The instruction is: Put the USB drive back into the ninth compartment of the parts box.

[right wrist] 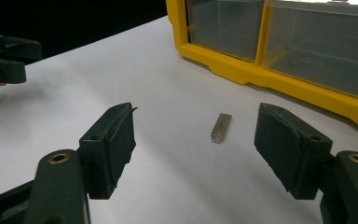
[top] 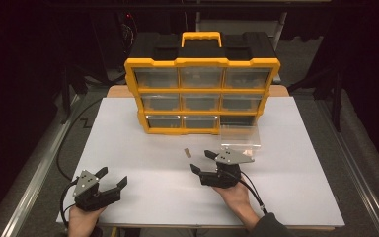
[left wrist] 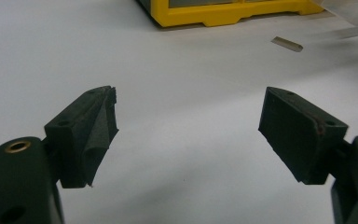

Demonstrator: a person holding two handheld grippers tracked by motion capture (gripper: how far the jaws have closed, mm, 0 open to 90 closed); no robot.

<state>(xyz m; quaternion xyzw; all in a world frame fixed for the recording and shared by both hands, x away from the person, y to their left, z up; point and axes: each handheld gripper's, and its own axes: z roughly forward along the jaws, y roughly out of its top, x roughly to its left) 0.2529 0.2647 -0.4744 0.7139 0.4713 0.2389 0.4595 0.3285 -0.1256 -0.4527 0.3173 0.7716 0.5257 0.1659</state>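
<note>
Organizer (top: 202,63): yellow/black, clear drawers, no legible text seen.
Drawer (top: 240,137): pulled out, on table (top: 128,148).
Bar (right wrist: 221,127): small metal, unlabelled.
L gripper (top: 112,178): held wide, empty.
R gripper (top: 202,161): held wide, empty, near bar.

Tool (left wrist: 189,126) agape — white table (left wrist: 177,74) beneath

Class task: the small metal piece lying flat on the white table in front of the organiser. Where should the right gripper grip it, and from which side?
Grip the small metal piece across its long sides at mid-length, from above; it lies flat, ahead of the open right gripper.
</note>
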